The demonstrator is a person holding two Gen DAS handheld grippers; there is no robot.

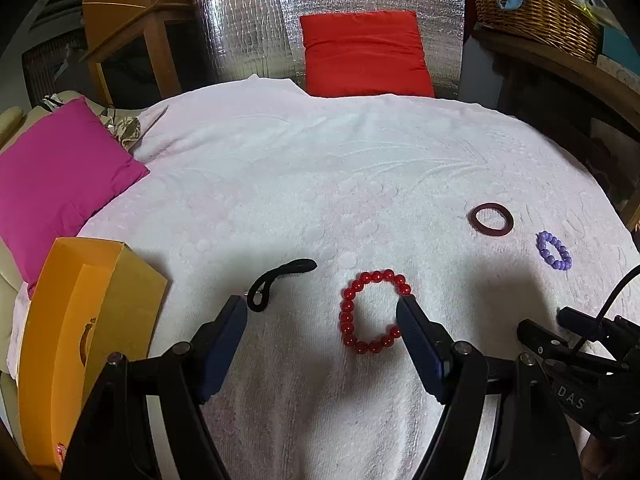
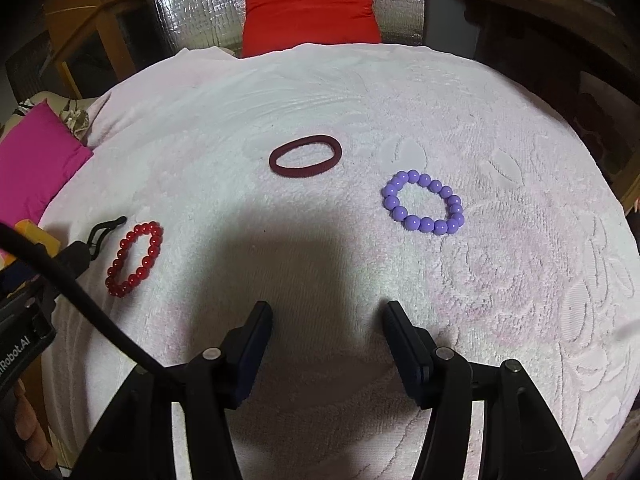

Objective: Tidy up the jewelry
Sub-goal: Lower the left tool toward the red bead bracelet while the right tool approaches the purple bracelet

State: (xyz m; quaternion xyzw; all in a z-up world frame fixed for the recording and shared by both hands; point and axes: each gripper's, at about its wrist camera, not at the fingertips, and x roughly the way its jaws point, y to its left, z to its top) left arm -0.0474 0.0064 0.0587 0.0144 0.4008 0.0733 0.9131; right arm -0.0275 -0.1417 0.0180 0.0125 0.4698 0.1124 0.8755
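Both hand-held grippers hover low over the towel with jaws spread wide and nothing between them: the left gripper (image 1: 322, 306) near the red bead bracelet (image 1: 374, 312), whose right edge lies just beside the right fingertip, and the right gripper (image 2: 330, 310) over bare cloth. A white embossed towel (image 2: 520, 280) covers the whole surface. At its left edge sit a magenta cushion (image 1: 60, 176) and an open orange box (image 1: 80, 320); a red cushion (image 2: 308, 8) stands behind. On the towel, well apart, lie a maroon hair band (image 2: 305, 157), a purple bead bracelet (image 2: 424, 203) and a black hair tie (image 1: 276, 282), the last just left of the red beads.
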